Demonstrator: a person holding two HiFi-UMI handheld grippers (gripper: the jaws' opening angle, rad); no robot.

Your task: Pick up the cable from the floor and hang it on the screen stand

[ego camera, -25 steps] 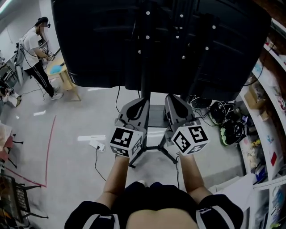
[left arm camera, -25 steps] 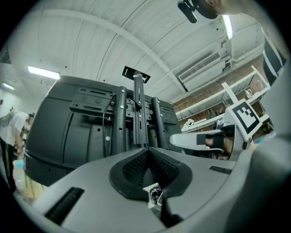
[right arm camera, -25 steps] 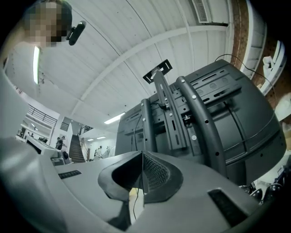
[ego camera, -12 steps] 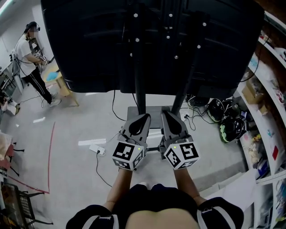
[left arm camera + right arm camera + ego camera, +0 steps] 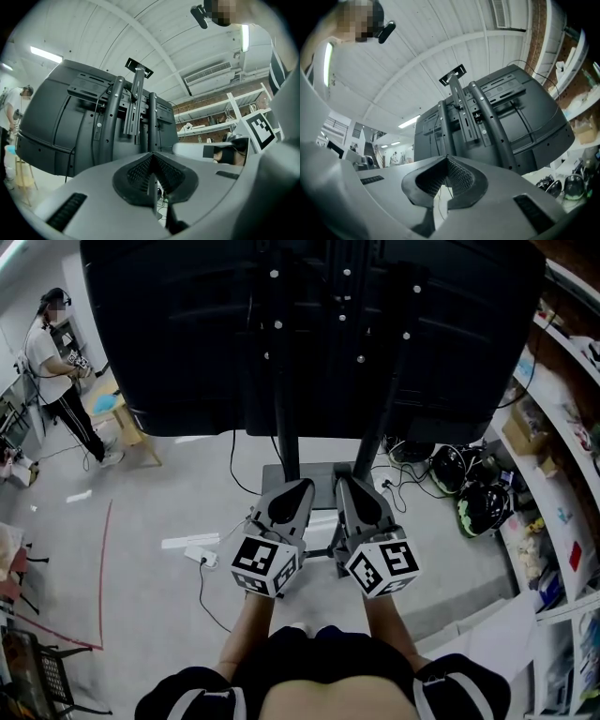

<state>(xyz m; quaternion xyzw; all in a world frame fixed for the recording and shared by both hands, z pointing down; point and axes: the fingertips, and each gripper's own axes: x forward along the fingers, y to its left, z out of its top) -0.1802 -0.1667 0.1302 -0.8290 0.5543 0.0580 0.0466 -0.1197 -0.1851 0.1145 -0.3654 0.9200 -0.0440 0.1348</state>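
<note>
WORKSHOP FLOOR: A person holds the left tongs (image 5: 302, 487) and the right tongs (image 5: 343, 482) side by side and close together, both aimed at the back of a large dark screen (image 5: 169, 343) on its stand (image 5: 285, 442). Each pair of tongs is pressed together at the tips, with nothing pinched between them. The stand's two posts rise just beyond the tips, with the screen above. A thin cable (image 5: 200, 585) lies on the grey floor (image 5: 141, 512) to the left of the left tongs, running from a white power strip (image 5: 199, 555). More cables (image 5: 398, 488) lie strewn beyond and to the right of the right tongs, near shelves (image 5: 562, 427). A second person (image 5: 56, 362) stands well off to the left.
</note>
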